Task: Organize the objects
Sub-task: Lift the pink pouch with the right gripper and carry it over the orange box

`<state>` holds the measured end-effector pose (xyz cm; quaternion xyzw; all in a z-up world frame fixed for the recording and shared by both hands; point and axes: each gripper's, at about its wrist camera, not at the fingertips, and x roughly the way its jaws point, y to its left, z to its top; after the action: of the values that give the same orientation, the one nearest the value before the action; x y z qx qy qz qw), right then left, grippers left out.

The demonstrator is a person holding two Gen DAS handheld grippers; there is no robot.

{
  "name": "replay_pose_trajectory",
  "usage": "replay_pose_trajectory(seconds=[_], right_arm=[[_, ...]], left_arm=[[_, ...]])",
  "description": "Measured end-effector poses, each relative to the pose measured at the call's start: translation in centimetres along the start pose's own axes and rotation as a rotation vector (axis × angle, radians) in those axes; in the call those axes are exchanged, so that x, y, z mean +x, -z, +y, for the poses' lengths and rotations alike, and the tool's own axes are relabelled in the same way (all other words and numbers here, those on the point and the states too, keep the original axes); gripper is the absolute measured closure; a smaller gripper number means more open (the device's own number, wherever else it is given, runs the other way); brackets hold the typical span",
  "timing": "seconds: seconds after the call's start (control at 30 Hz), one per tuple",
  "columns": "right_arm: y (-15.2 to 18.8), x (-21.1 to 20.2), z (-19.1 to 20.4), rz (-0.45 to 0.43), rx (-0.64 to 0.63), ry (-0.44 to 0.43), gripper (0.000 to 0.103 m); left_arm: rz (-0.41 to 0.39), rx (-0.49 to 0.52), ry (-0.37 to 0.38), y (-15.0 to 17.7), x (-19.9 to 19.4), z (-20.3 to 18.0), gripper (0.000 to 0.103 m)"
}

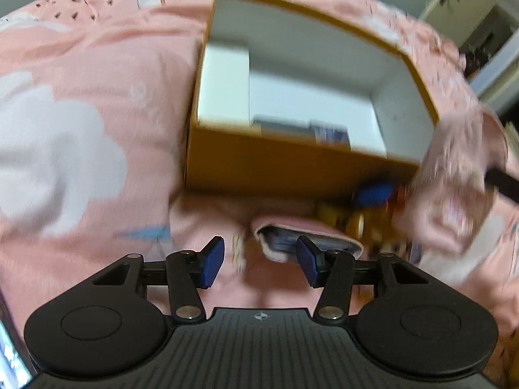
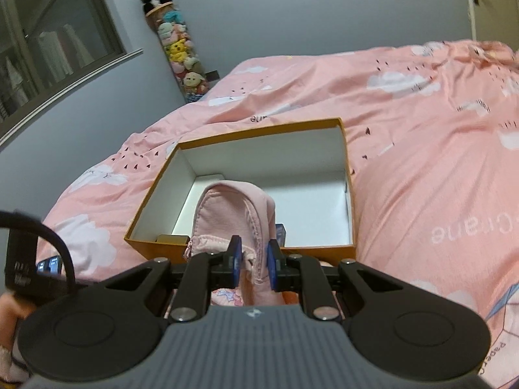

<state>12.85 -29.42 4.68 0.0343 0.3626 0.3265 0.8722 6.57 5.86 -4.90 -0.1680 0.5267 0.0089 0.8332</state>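
Note:
An orange box (image 1: pixel 285 165) with a white inside stands open on the pink bed cover (image 1: pixel 97 64). In the right wrist view my right gripper (image 2: pixel 253 246) is shut on a pink zip pouch (image 2: pixel 227 214), held up over the near wall of the orange box (image 2: pixel 259 134). A small blue box (image 2: pixel 281 232) lies inside. My left gripper (image 1: pixel 260 240) is open just in front of the box, with only bedding between its pads. A pink-rimmed opening with dark contents (image 1: pixel 282 240) lies by its right finger. Blurred blue (image 1: pixel 373 191) and yellow (image 1: pixel 337 215) small things lie against the box wall.
Blurred pink fabric (image 1: pixel 454 188) hangs at the right in the left wrist view. A column of plush toys (image 2: pixel 176 45) stands against the far wall beside a window (image 2: pixel 48 48). A black cable and a small screen (image 2: pixel 48 264) sit at the lower left.

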Motion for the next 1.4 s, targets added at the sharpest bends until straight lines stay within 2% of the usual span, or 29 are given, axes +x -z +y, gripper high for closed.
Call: replay_pose_trajectory(seconds=[0.07,0.13,0.2,0.27,0.37,0.53,0.7,0.73,0.77,0.93,1.03,1.17,1.4], right_arm=[[0.0,0.2,-0.5,0.012,0.028,0.010,0.086],[0.1,0.5,-1.1,0.027,0.059,0.014,0.086],[0.1,0.9,-1.6,0.042,0.086,0.015,0.086],[0.2,1.1,-2.0,0.051,0.106,0.014,0.086],[0.3,1.4,-2.2,0.055,0.121,0.011,0.086],[0.3,1.4,-2.0,0.054,0.115,0.013,0.086],[0.4,2.1,-2.2,0.070,0.116,0.018,0.085],[0.4,2.2,-2.2,0.074,0.119,0.019,0.085],[0.4,2.4,-2.3,0.078,0.122,0.021,0.085],[0.4,2.6,-2.5,0.080,0.134,0.013,0.085],[0.3,2.3,-2.5,0.074,0.138,0.001,0.085],[0.0,1.9,-2.1,0.063,0.123,-0.013,0.086],[-1.2,0.6,-1.4,0.031,0.095,-0.034,0.087]], left_arm=[[0.034,0.020,0.018,0.7,-0.4,0.0,0.043],[0.038,0.020,0.056,1.1,-1.0,0.0,0.038],[0.029,-0.006,0.094,1.0,-1.5,0.4,0.032],[0.027,-0.036,0.098,0.4,-1.2,0.7,0.030],[0.067,-0.061,0.085,-0.6,0.8,1.0,0.029],[0.148,-0.115,0.139,-0.3,4.6,1.2,0.029],[0.162,-0.140,0.145,0.2,6.8,1.0,0.034],[0.159,-0.145,0.154,0.2,7.0,1.0,0.042],[0.156,-0.145,0.161,0.2,6.9,1.0,0.043],[0.101,-0.130,0.149,0.7,5.3,0.7,0.067],[0.051,-0.089,0.128,1.4,3.4,-0.3,0.075],[-0.024,0.002,0.102,2.5,0.8,-2.2,0.080],[-0.141,0.049,0.122,2.9,-4.0,-2.8,0.082]])
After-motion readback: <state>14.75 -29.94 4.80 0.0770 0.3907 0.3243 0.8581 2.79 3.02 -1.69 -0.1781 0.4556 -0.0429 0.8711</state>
